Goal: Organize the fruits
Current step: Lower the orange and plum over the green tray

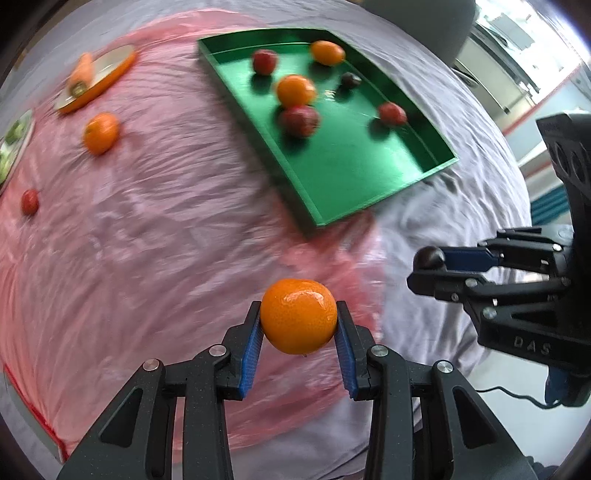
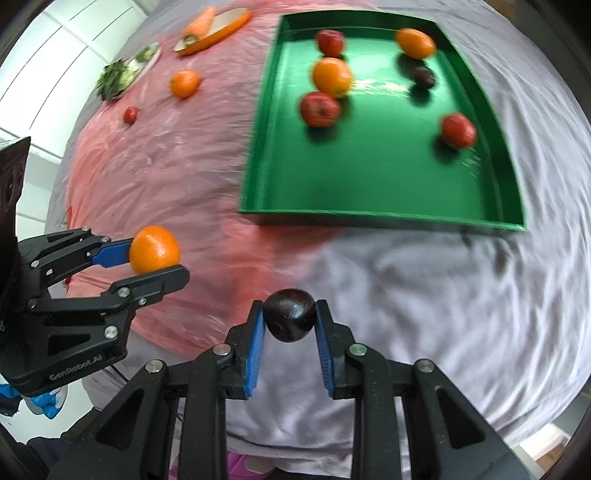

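- I am holding an orange mandarin (image 1: pixel 299 315) in the left gripper (image 1: pixel 300 321); its blue pads are pressing on both sides of the fruit, which is hanging above the pink plastic sheet (image 1: pixel 147 221), on the near side of the green tray (image 1: pixel 369 206).
- I am holding a dark plum (image 2: pixel 290 319) in the right gripper (image 2: pixel 290 325), its pads clamped on the fruit, above the grey cloth (image 2: pixel 443 295) covering the desk, also on the near side of the green tray.
- In the right wrist view, the left gripper is sitting to the left of the tray's near corner, well apart from it.
- The green tray is lying partly on the pink sheet and partly on the grey cloth, and six fruits are sitting in it: two more mandarins (image 2: pixel 331 76), three red fruits (image 2: pixel 319 109) and one more dark plum (image 2: pixel 423 76).
- Left of the tray, on the pink sheet, a loose mandarin (image 2: pixel 184 83) and a small red fruit (image 2: pixel 130 115) are lying apart from each other.
- Beyond those, further from the tray, an orange-rimmed plate (image 2: pixel 221 31) is carrying a carrot (image 2: pixel 199 24), and a second plate (image 2: pixel 125 72) is carrying green vegetables.
- The far background is blurring in both views, so I cannot tell the red fruits' kind.
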`<state>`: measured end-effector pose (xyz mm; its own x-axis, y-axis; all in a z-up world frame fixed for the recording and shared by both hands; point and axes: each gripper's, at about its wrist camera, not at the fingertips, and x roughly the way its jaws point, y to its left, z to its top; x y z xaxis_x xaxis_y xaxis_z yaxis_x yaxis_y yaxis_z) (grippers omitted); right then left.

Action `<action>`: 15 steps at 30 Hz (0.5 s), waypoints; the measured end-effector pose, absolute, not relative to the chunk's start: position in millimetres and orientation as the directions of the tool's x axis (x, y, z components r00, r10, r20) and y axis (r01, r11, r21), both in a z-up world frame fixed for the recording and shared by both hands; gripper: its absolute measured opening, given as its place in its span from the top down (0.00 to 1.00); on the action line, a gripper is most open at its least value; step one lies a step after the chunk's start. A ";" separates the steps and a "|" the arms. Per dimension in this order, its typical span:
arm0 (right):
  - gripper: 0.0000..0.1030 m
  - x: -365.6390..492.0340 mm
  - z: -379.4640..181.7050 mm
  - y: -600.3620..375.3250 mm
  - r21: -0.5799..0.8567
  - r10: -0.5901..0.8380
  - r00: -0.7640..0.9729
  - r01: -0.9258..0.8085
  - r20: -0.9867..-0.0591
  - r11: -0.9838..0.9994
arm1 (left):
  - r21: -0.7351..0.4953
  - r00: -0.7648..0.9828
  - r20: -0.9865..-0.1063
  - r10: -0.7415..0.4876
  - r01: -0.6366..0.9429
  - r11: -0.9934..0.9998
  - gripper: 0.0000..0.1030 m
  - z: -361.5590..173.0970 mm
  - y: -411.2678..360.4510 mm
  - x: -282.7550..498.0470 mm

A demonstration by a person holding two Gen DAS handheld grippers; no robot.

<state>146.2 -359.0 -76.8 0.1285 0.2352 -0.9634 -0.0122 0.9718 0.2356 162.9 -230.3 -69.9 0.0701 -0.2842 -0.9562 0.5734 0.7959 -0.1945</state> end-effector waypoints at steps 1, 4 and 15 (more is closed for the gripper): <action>0.72 144.7 -76.9 -364.3 0.231 0.230 0.128 -0.003 -0.965 0.973 | -0.198 0.064 -0.955 -0.288 0.585 0.787 0.69 -69.7 -236.7 161.2; 0.72 140.8 -76.6 -381.5 0.217 0.211 0.131 0.028 -0.969 0.976 | -0.206 0.056 -0.952 -0.300 0.609 0.766 0.69 -68.3 -253.0 159.2; 0.73 153.1 -61.9 -428.6 0.189 0.170 0.198 0.082 -0.965 0.979 | -0.220 0.096 -0.931 -0.353 0.623 0.751 0.69 -52.2 -284.5 184.0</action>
<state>153.1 -428.6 -61.9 0.1982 0.1696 -0.9654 0.0816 0.9786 0.1886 184.0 -284.5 -52.2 0.0965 -0.3527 -0.9307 0.6230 0.7507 -0.2199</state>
